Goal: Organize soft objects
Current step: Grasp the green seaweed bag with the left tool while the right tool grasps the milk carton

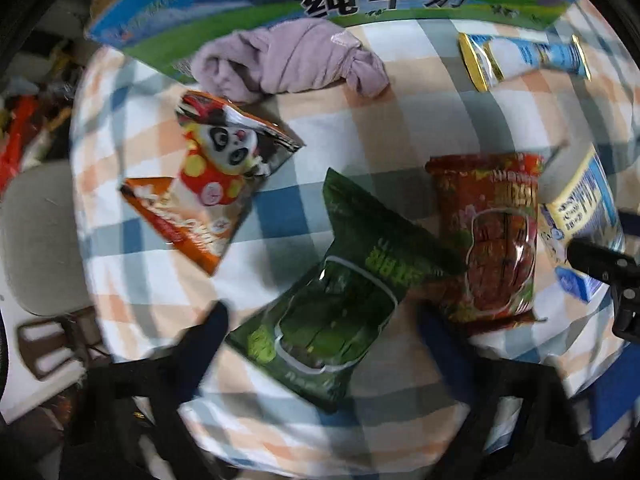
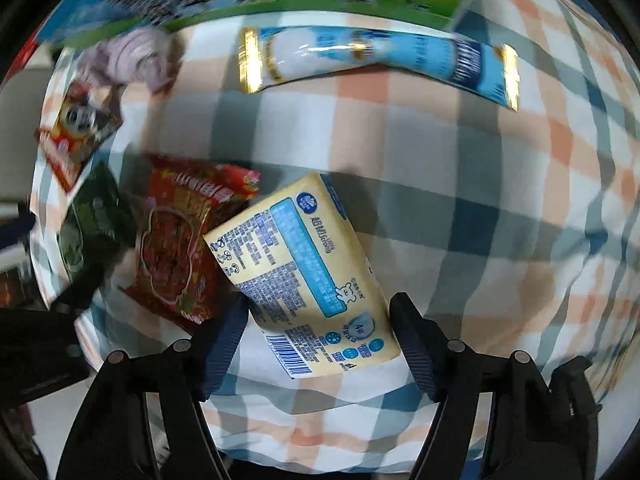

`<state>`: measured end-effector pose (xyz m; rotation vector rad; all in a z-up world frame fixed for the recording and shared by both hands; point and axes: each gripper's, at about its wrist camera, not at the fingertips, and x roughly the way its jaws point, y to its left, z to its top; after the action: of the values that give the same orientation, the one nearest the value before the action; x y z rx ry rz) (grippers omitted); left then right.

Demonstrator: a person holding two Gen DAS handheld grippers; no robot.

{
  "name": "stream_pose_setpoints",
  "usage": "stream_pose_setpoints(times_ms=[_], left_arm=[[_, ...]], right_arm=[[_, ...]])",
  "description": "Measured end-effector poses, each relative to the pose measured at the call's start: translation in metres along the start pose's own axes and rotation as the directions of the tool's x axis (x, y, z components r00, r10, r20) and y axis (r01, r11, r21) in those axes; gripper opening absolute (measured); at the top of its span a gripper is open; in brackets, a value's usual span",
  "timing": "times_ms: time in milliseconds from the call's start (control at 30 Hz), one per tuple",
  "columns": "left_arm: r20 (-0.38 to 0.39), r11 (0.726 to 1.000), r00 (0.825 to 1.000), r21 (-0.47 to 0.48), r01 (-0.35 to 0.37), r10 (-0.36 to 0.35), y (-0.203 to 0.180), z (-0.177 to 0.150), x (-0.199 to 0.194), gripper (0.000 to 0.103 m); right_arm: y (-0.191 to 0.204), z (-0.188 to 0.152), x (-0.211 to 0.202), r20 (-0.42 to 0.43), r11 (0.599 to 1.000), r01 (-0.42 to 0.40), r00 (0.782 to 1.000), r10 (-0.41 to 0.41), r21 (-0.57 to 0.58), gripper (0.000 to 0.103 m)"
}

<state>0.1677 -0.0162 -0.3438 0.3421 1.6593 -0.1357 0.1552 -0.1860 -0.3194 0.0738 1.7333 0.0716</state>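
Tissue pack [image 2: 304, 276] lay between the right gripper's [image 2: 320, 344] parted jaws; left gripper [image 1: 320, 320], jaws apart, straddled the green packet [image 1: 332, 300]; squeezing gently seemed wise.

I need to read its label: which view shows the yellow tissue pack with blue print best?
The right wrist view: the yellow tissue pack with blue print lies whole between the open right gripper. The left wrist view shows only part at its edge.

The right tongs [image 2: 318, 336] have black arms, silver pivot screws and ribbed dark-blue finger pads [image 2: 416, 354].
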Motion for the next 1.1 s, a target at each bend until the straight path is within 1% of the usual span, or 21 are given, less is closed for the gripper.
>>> stream_pose_setpoints(times_ms=[33,67,100,133,200,233,267,333,400,433,467,500,533,633,700,767,833,967,1000,1033,1100], left_arm=[[-0.021,0.997,0.999,-0.062,0.042,-0.043,0.008,0.002,0.006,0.058],[-0.028,0.988,0.996,-0.132,0.085,-0.089,0.017,0.002,0.009,0.058],[-0.023,0.967,0.989,-0.213,0.14,-0.148,0.028,0.0,0.011,0.058],[-0.017,0.938,0.978,-0.287,0.194,-0.208,0.038,-0.003,0.013,0.058],[-0.004,0.891,0.96,-0.372,0.259,-0.281,0.052,-0.009,0.017,0.057],[-0.007,0.882,0.957,-0.389,0.266,-0.291,0.055,-0.011,0.021,0.057],[-0.013,0.883,0.956,-0.387,0.264,-0.292,0.056,-0.012,0.025,0.058],[-0.03,0.915,0.966,-0.329,0.234,-0.257,0.051,-0.013,0.033,0.058],[-0.06,0.957,0.979,-0.229,0.177,-0.195,0.039,-0.012,0.043,0.058],[-0.069,0.97,0.983,-0.19,0.153,-0.169,0.033,-0.012,0.047,0.058],[-0.073,0.974,0.985,-0.174,0.143,-0.158,0.032,-0.012,0.05,0.057],[-0.07,0.974,0.985,-0.177,0.144,-0.158,0.032,-0.014,0.052,0.057],[-0.059,0.965,0.983,-0.211,0.158,-0.174,0.036,-0.018,0.051,0.052],[-0.047,0.929,0.968,-0.297,0.222,-0.247,0.043,-0.029,0.052,0.05],[-0.042,0.932,0.97,-0.287,0.219,-0.241,0.043,-0.035,0.06,0.051],[-0.061,0.954,0.977,-0.235,0.186,-0.206,0.035,-0.04,0.07,0.051],[-0.056,0.962,0.981,-0.213,0.168,-0.184,0.03,-0.042,0.075,0.051],[-0.047,0.959,0.981,-0.225,0.175,-0.19,0.028,-0.047,0.076,0.049],[-0.044,0.956,0.98,-0.234,0.177,-0.192,0.024,-0.044,0.058,0.048],[-0.033,0.953,0.981,-0.246,0.176,-0.19,0.026,-0.048,0.057,0.045],[-0.013,0.951,0.983,-0.258,0.172,-0.181,0.044,-0.058,0.043,0.042]], right_arm=[[-0.002,0.002,0.001,-0.003,1.0,0.002,1.0,-0.002,0.022,0.073],[-0.005,0.003,0.002,-0.005,0.999,0.001,1.0,-0.001,0.038,0.072],[-0.008,0.004,0.004,-0.005,0.999,-0.002,1.0,0.002,0.055,0.072],[-0.01,0.005,0.005,-0.008,0.998,-0.007,1.0,0.007,0.068,0.072],[-0.013,0.005,0.007,-0.018,0.995,-0.024,0.999,0.026,0.095,0.072],[-0.014,0.005,0.012,-0.028,0.994,-0.04,0.999,0.043,0.106,0.072],[-0.015,0.005,0.016,-0.034,0.993,-0.044,0.998,0.048,0.108,0.072],[-0.014,0.007,0.028,-0.039,0.994,-0.036,0.998,0.04,0.101,0.072],[-0.011,0.008,0.038,-0.048,0.995,-0.02,0.999,0.025,0.093,0.072],[-0.005,0.005,0.038,-0.054,0.996,-0.014,0.998,0.019,0.091,0.073],[0.007,0.006,0.048,-0.059,0.996,-0.002,0.998,0.007,0.089,0.072],[0.009,0.006,0.054,-0.064,0.995,0.007,0.998,0.0,0.101,0.072],[0.006,0.005,0.053,-0.07,0.993,0.002,0.998,0.007,0.12,0.071],[0.001,0.005,0.06,-0.088,0.98,-0.035,0.995,0.053,0.194,0.07],[-0.002,0.004,0.065,-0.078,0.98,-0.044,0.995,0.061,0.195,0.07],[0.0,0.002,0.075,-0.079,0.982,-0.052,0.995,0.067,0.183,0.07],[0.005,0.0,0.085,-0.087,0.986,-0.035,0.995,0.05,0.165,0.071],[0.018,-0.005,0.096,-0.111,0.99,-0.007,0.994,0.023,0.143,0.07],[0.021,-0.006,0.099,-0.114,0.989,-0.006,0.993,0.023,0.146,0.07],[0.022,-0.009,0.104,-0.116,0.989,-0.002,0.993,0.019,0.147,0.069],[0.022,-0.013,0.103,-0.11,0.989,0.0,0.994,0.016,0.148,0.069]])
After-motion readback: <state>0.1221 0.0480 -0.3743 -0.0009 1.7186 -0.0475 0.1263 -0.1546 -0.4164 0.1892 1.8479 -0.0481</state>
